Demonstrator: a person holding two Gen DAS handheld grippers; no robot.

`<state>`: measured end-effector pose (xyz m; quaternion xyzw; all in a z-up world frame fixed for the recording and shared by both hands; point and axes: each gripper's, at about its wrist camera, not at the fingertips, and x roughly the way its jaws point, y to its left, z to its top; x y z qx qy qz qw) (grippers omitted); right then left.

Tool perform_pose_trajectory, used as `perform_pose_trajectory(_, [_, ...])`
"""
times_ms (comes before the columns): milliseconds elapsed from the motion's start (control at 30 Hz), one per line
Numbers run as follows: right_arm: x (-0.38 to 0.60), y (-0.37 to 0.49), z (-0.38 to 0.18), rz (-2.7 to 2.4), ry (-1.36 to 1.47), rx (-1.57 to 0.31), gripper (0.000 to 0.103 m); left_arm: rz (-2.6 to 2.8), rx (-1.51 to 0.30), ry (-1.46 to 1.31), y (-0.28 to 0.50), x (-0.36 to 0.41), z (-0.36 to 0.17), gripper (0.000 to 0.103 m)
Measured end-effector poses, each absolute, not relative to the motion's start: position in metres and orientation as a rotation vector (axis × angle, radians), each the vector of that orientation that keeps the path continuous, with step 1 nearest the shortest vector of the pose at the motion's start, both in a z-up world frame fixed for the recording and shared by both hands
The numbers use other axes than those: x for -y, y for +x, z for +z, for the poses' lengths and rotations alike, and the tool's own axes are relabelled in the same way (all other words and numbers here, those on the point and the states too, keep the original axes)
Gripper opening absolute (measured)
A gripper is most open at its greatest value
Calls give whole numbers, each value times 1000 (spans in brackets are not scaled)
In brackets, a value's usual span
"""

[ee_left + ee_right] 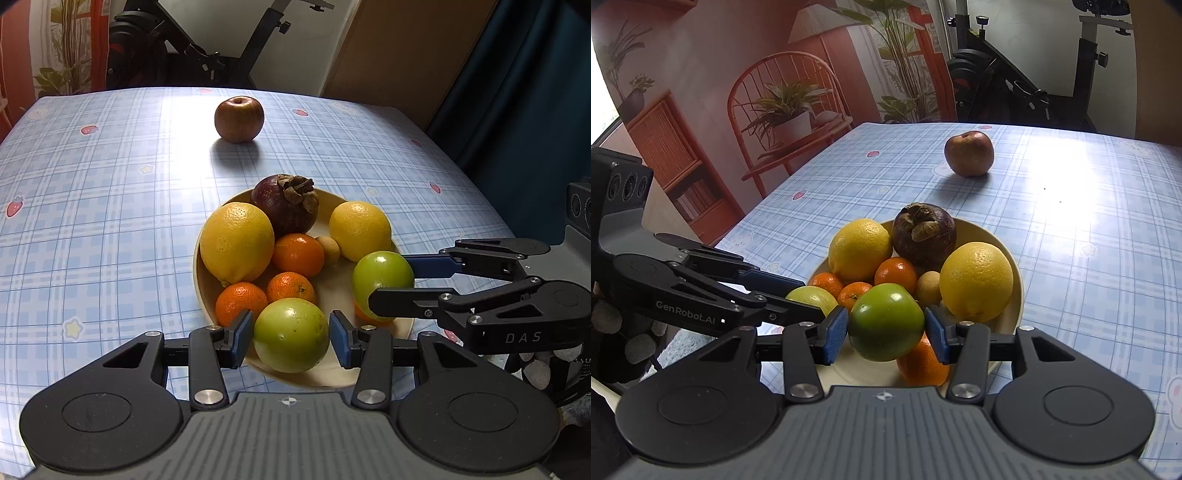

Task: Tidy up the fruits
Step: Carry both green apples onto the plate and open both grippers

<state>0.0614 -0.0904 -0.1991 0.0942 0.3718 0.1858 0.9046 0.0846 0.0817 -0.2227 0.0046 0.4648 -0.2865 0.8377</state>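
A cream plate (334,291) holds two yellow citrus fruits (236,242), a dark purple mangosteen (285,203), several tangerines (298,254) and a small tan fruit (328,249). My left gripper (291,338) is shut on a green fruit (291,325) over the plate's near rim. From the right, my right gripper (388,284) is shut on a second green fruit (380,273) above the plate. In the right wrist view that gripper (886,328) grips its green fruit (886,317), with the left gripper (811,299) beside it on a paler one (812,295). A red apple (239,119) stands alone further back on the table.
The table (110,221) has a blue checked cloth with strawberry prints. An exercise bike (192,48) stands behind its far edge, a dark blue curtain (524,92) on the right. A gloved hand (613,332) holds the left gripper.
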Motion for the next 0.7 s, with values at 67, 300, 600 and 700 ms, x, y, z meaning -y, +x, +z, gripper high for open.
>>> perform_pose_trajectory(67, [88,61,-199,391,183,-771,49,-608,-989,-2,86,-83,-223,48])
perform_pose_trajectory(300, [82,62,-200,395,155,-771,49,-602,-984,-39,89,-88,-220,47])
perform_pose_trajectory(600, [82,63,-201,390,156,-766,50,-582,-956,-64,90,-93,-213,47])
perform_pose_trajectory(700, [81,63,-201,383,151,-759,50,-569,-945,-73,91,-94,-211,47])
